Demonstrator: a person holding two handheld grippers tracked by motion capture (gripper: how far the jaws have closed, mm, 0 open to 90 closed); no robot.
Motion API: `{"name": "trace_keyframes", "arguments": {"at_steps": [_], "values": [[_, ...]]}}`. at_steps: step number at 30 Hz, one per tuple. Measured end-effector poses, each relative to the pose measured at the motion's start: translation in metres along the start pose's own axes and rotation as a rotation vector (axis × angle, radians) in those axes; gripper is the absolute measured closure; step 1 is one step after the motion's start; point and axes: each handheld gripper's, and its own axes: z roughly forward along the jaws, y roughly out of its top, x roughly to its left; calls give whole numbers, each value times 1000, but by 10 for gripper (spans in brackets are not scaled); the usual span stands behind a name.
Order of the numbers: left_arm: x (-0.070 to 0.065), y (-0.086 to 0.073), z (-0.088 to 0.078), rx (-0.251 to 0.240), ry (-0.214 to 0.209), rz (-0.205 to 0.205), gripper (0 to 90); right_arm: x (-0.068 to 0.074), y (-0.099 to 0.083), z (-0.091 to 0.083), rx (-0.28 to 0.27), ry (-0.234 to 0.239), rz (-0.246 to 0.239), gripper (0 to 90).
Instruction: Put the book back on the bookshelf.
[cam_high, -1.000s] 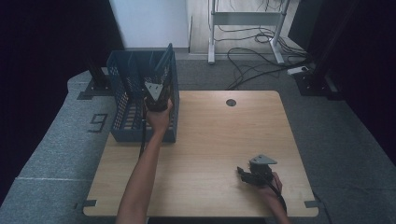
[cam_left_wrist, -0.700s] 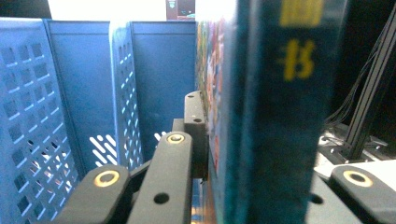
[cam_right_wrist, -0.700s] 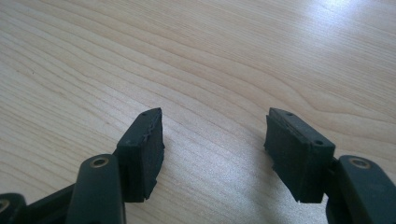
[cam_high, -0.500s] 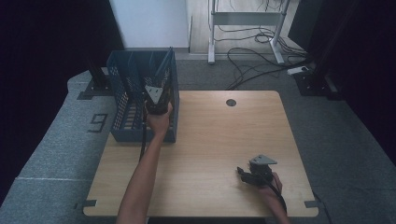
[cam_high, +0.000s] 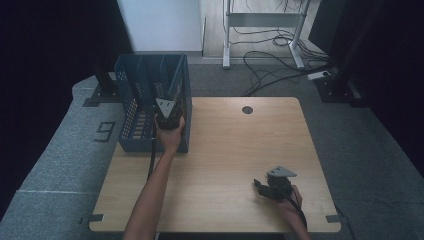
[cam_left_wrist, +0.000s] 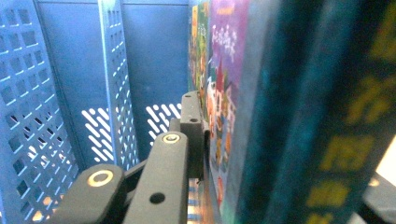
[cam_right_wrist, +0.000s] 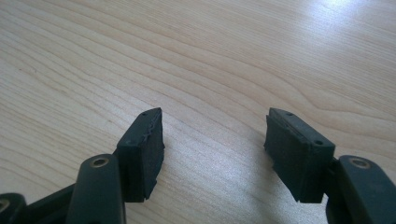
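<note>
Left gripper (cam_left_wrist: 205, 135) clamped on stiff, fairly heavy book (cam_left_wrist: 224, 107) in crate (cam_high: 131, 100); best held near spine.

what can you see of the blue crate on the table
The blue crate looks like plastic, with perforated walls and upright dividers splitting it into slots. It stands at the table's back left corner, open top up. Books stand upright in its right-hand part, one with a colourful cover. The left gripper reaches in from above, its jaws around those books; whether the pads press on them is unclear.
</note>
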Motion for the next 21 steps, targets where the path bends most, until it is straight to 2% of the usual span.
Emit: {"name": "trace_keyframes", "arguments": {"at_steps": [10,11,15,17,21], "values": [[1,1,-5,-7,-15,39,747,0,0,0,1,0,1,365],[0,1,-5,-11,-16,53,721,0,0,0,1,0,0,365],[-1,1,-4,-1,-33,63,646,0,0,0,1,0,1,364],[-1,1,-4,3,-47,55,584,0,0,0,1,0,1,365],[-1,1,-5,7,-63,56,517,0,0,0,1,0,1,364]]}}
